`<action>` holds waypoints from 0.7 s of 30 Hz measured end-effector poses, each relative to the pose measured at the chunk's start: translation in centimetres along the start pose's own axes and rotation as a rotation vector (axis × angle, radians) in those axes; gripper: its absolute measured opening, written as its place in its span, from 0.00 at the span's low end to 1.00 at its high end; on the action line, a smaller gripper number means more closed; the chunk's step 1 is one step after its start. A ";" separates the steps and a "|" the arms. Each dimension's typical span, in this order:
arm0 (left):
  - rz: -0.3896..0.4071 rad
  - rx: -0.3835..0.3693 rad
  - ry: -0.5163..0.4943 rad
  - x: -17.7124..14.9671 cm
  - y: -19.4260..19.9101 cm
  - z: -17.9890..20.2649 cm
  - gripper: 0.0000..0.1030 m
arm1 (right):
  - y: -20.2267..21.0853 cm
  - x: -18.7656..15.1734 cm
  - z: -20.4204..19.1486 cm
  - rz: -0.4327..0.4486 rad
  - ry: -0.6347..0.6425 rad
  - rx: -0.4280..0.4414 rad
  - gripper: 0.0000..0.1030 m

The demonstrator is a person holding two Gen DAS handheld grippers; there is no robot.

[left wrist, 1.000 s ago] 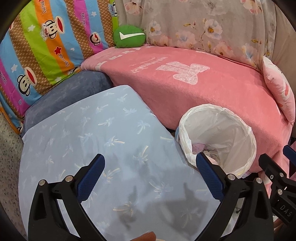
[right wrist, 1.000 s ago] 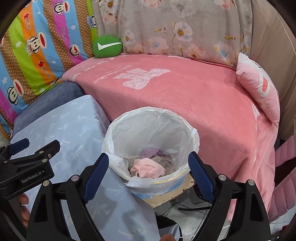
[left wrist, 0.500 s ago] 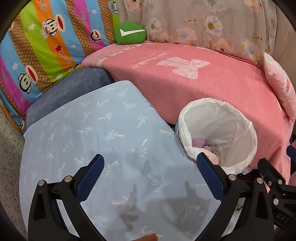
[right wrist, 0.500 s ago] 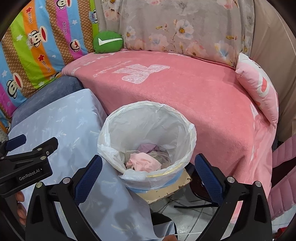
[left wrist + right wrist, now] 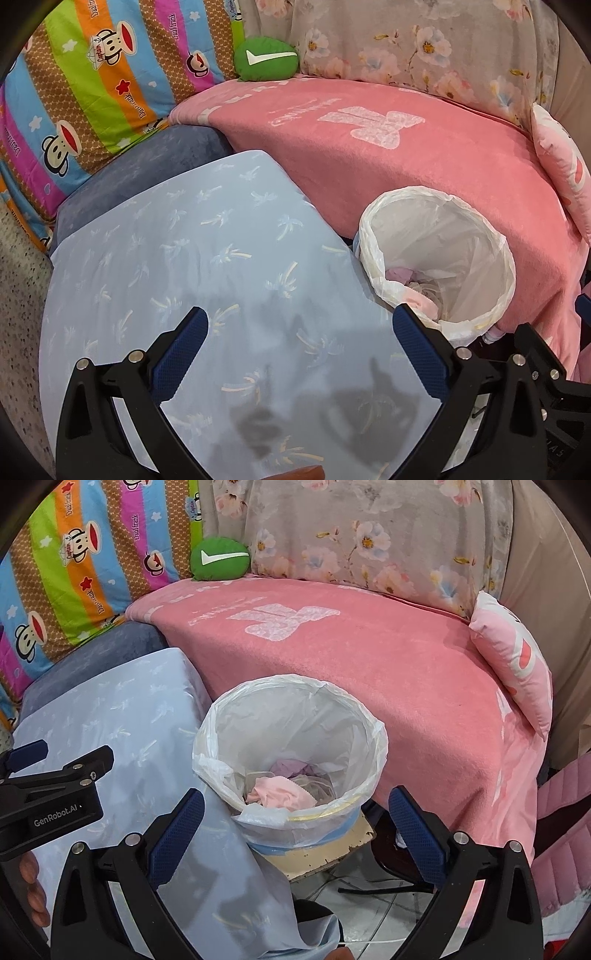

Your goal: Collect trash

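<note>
My left gripper [image 5: 299,332] was spread wide with nothing between its blue pads, hanging over the pale blue cloth [image 5: 192,266], which lay directly beneath and ahead of it. No scrap showed on that cloth, only the tool's shadows. Off past my right-hand finger sat the bin [image 5: 439,258], its white liner folded over the rim so it stays put when things drop in.

My right gripper [image 5: 295,812] was just as wide apart and just as bare, and it hovered right in front of the bin [image 5: 291,753], the mouth sitting between the two fingers and slightly ahead. Down in the bottom I could see crumpled trash [image 5: 282,790], pinkish and lilac pieces, already collected. The bin stood on a worn cream board [image 5: 325,853], I'd guess to lift it closer to the seat edge. To my left the other tool's black body poked in, well apart from the bin.

Beyond the bin ran the pink blanket [image 5: 351,657], bare of litter as far as I could see, with a green cushion [image 5: 219,559] at the far back. My read: the collecting looked about done.
</note>
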State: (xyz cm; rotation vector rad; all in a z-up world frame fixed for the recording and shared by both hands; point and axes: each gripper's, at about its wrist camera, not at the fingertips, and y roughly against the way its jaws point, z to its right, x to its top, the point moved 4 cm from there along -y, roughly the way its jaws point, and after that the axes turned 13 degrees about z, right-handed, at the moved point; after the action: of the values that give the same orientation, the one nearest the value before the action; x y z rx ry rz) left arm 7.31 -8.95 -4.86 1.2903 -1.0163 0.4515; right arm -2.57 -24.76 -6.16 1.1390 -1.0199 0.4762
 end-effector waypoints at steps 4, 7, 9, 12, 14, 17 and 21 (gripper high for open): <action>0.000 0.013 0.004 -0.1 0.1 0.0 0.93 | 0.0 -0.2 0.0 -0.003 0.002 -0.005 0.94; -0.004 0.021 0.014 -0.2 0.1 -0.1 0.93 | 0.1 -0.2 0.1 0.000 0.005 -0.009 0.94; -0.008 0.022 0.021 -0.3 0.1 -0.1 0.93 | 0.1 -0.2 0.2 -0.001 0.005 -0.011 0.94; -0.015 0.026 0.024 -0.4 0.0 -0.1 0.93 | 0.0 -0.2 0.2 -0.002 0.006 -0.012 0.94; -0.015 0.029 0.026 -0.5 0.0 -0.1 0.93 | 0.0 -0.2 0.2 -0.003 0.007 -0.011 0.94; -0.019 0.027 0.027 -0.5 0.0 -0.1 0.93 | 0.0 -0.3 0.2 -0.006 0.010 -0.011 0.94; -0.022 0.028 0.031 -0.7 0.0 -0.1 0.93 | -0.1 -0.5 0.1 -0.009 0.012 -0.011 0.94</action>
State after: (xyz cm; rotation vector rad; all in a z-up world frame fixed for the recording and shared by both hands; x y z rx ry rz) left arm 7.00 -8.71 -5.39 1.3148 -0.9725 0.4691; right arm -2.81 -24.78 -6.62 1.1294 -1.0050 0.4692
